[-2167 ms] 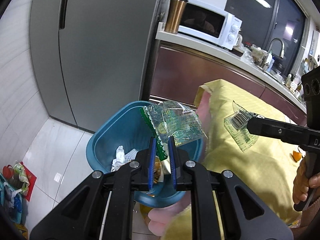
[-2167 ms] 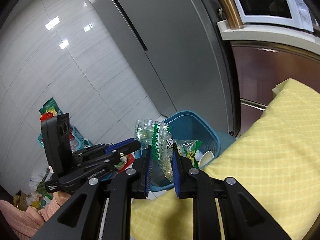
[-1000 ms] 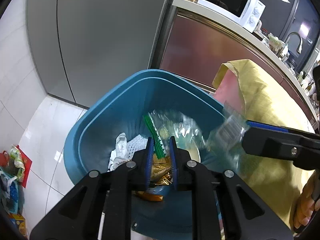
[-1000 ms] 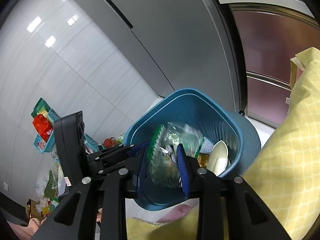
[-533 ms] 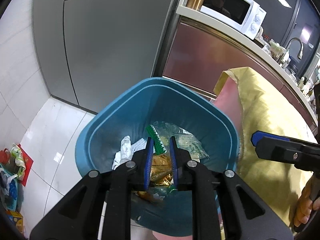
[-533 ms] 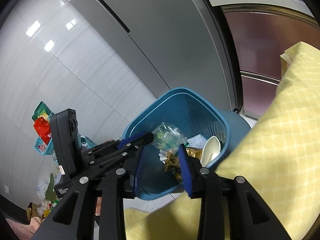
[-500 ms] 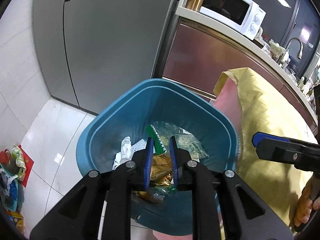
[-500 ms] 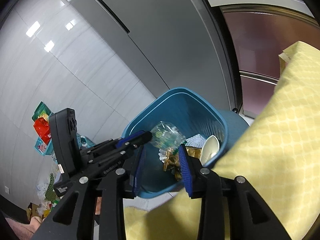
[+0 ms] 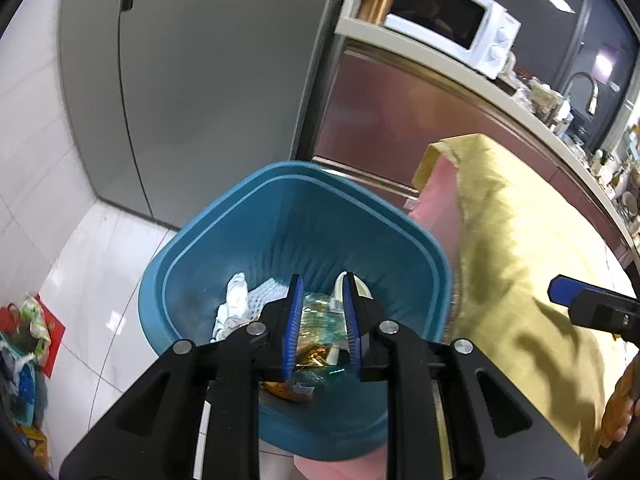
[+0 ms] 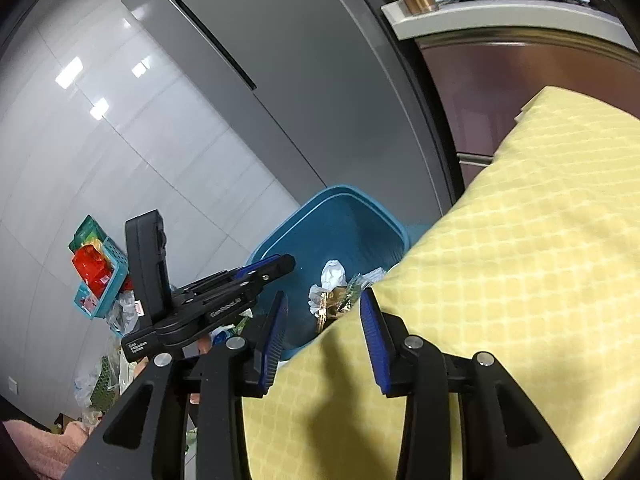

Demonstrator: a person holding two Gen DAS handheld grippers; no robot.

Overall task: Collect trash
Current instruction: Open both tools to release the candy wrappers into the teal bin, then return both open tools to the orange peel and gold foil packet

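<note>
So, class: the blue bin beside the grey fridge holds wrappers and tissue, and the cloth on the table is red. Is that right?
Not quite. The cloth is yellow, as the right wrist view shows. The blue bin beside the grey fridge does hold wrappers and tissue.

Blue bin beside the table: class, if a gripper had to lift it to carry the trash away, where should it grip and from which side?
Grip the blue bin by its raised rim, coming from above at the floor-side edge. The walls flare too wide for the jaws, and the yellow tablecloth crowds the other side.
</note>
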